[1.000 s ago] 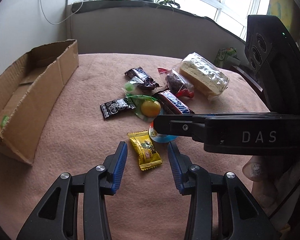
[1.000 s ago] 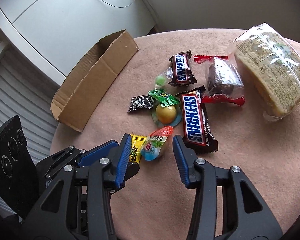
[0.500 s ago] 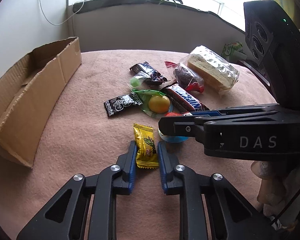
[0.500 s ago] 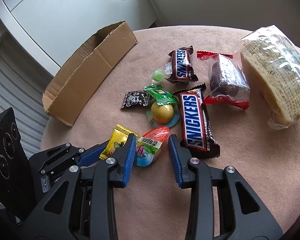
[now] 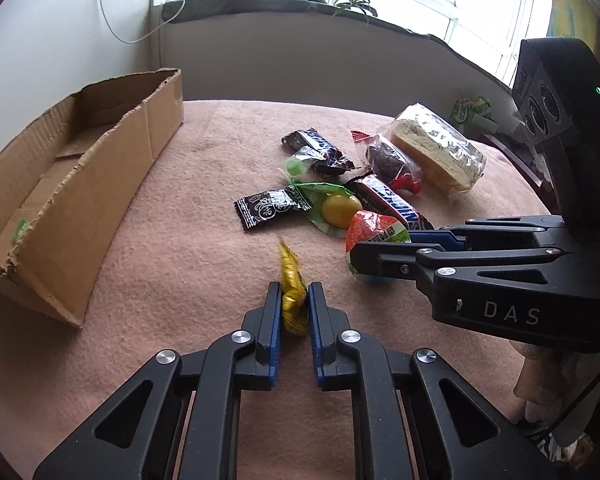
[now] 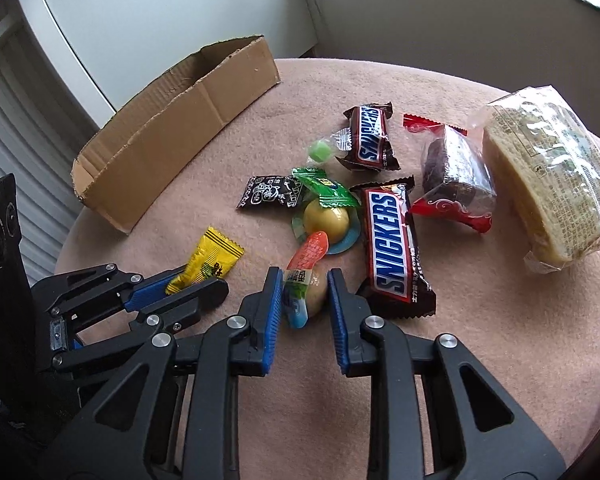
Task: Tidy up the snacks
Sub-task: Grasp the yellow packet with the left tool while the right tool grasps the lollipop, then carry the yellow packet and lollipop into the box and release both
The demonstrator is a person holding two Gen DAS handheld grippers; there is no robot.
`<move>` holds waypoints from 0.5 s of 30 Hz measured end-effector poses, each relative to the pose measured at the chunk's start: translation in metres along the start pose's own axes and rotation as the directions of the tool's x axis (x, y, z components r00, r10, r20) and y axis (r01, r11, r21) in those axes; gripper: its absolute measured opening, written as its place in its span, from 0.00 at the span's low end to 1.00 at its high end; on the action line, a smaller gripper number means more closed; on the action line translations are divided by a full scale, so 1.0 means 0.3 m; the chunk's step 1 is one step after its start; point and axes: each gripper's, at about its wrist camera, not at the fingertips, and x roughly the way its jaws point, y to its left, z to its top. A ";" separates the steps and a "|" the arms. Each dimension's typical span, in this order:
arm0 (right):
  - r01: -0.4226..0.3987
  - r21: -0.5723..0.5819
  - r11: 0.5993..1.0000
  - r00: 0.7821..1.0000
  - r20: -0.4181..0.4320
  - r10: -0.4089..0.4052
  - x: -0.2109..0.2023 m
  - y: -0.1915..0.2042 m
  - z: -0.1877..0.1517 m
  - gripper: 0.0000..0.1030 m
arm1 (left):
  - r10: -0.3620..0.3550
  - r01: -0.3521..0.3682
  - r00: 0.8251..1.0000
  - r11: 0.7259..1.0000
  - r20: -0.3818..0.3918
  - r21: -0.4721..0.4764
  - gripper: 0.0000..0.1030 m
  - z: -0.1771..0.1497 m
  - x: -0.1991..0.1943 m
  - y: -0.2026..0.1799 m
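Left gripper is closing on the yellow candy — wrapper is pinched edge-on between the blue pads, its far end sticking up off the pink tablecloth. Right gripper is clenched on the orange-topped jelly cup, pads pressing both sides of it; in the left wrist view it comes in from the right, just beside the left one.

Rest of the snacks sit in a cluster just beyond the grippers: large Snickers bar right of the jelly cup, yellow jelly cup with a green wrapper over it, black candy packet to its left, small Snickers and a green candy farther back. Dark cake in red wrapper and bagged bread slice lie far right.

Cardboard box stands open at the left, well apart from the pile.
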 end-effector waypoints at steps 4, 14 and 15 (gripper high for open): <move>0.005 -0.002 1.000 1.000 0.009 -0.005 -0.014 0.000 -0.007 0.23 | -0.001 0.001 1.000 1.000 0.005 -0.012 0.09 -0.002 -0.011 0.013; -0.006 0.014 1.000 0.997 0.074 0.005 -0.116 -0.005 0.002 0.23 | -0.013 0.015 0.999 0.999 0.048 -0.052 0.09 0.025 -0.070 0.044; -0.008 0.011 1.000 0.997 0.082 0.007 -0.128 0.000 0.009 0.23 | -0.010 0.013 0.998 0.998 0.056 -0.055 0.09 0.031 -0.082 0.049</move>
